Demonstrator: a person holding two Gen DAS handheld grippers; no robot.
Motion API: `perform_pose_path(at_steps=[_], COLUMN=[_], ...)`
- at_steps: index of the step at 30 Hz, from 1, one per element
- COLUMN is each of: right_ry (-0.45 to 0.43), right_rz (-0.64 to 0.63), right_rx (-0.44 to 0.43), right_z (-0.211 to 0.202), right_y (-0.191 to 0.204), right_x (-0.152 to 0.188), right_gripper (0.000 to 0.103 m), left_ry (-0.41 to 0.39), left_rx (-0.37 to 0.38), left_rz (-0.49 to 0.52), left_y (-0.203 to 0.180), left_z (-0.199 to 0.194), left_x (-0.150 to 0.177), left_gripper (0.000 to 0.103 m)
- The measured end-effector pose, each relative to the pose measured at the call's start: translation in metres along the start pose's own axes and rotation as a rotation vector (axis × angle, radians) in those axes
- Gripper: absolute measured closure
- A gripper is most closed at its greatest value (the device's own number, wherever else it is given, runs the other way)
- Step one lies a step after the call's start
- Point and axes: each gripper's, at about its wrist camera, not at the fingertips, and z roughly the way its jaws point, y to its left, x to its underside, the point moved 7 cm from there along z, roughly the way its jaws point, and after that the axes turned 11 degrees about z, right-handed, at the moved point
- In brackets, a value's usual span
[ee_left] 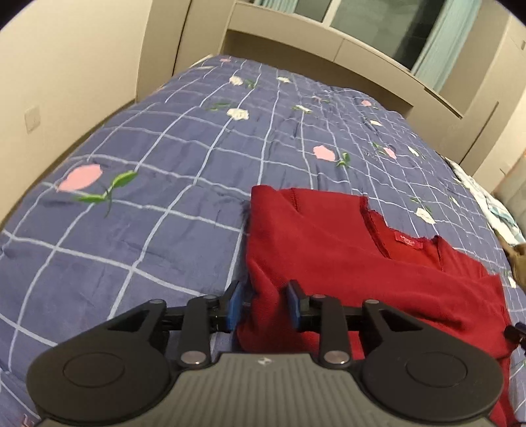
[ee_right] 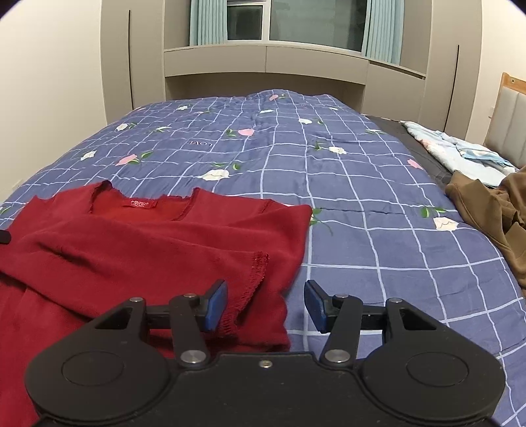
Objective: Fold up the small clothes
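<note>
Left wrist view shows your left gripper (ee_left: 264, 303) with its jaws apart, straddling the near left edge of the red top (ee_left: 361, 262); whether its pads (ee_left: 235, 305) actually pinch the fabric I cannot tell. Your right gripper (ee_right: 265, 303) stands released over the garment's near right corner (jaws wide, nothing pressed). It lies partly folded on the blue checked quilt (ee_right: 361, 203).

Deep red knit top (ee_right: 157, 243) with red neck label (ee_right: 139, 203); blue quilt (ee_right: 361, 203) in pale-line checks with pink and white flowers; brown garment (ee_right: 493, 213); light blue cloth (ee_right: 460, 154); teal curtains (ee_right: 207, 21).
</note>
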Motion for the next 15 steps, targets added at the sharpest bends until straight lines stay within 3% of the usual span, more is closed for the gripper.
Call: perform_pose_path(at_steps=[1,2,4,8,11,13,15], right_ry=[0.000,0.003,0.014,0.036,0.020,0.011,-0.005], right_rz=[-0.008,-0.016,-0.038,-0.002,-0.005,-0.007,-0.005], right_rx=[0.004,0.010,0.049,0.056,0.057,0.046,0.010], right_z=[0.001,0.002,0.008,0.015,0.006,-0.003,-0.019], right_y=[0.001,0.000,-0.002,-0.010,-0.010,-0.010,-0.009], right_x=[0.001,0.001,0.004,0.009,0.008,0.008,0.009], right_gripper=[0.048,0.048,0.044,0.038,0.037,0.033,0.021], left_ry=[-0.003,-0.005,-0.005,0.001,-0.002,0.005,0.003], left_rx=[-0.016,-0.039,-0.089,-0.104,-0.108,-0.121,-0.125], left_rz=[0.011,0.029,0.039,0.016,-0.006,-0.028,-0.029], left_y=[0.001,0.001,0.001,0.002,0.005,0.009,0.011], left_z=[0.001,0.002,0.003,0.007,0.001,-0.009,-0.022], left_x=[0.000,0.000,0.000,0.004,0.003,0.003,0.005], left_gripper=[0.086,0.089,0.090,0.088,0.074,0.044,0.036])
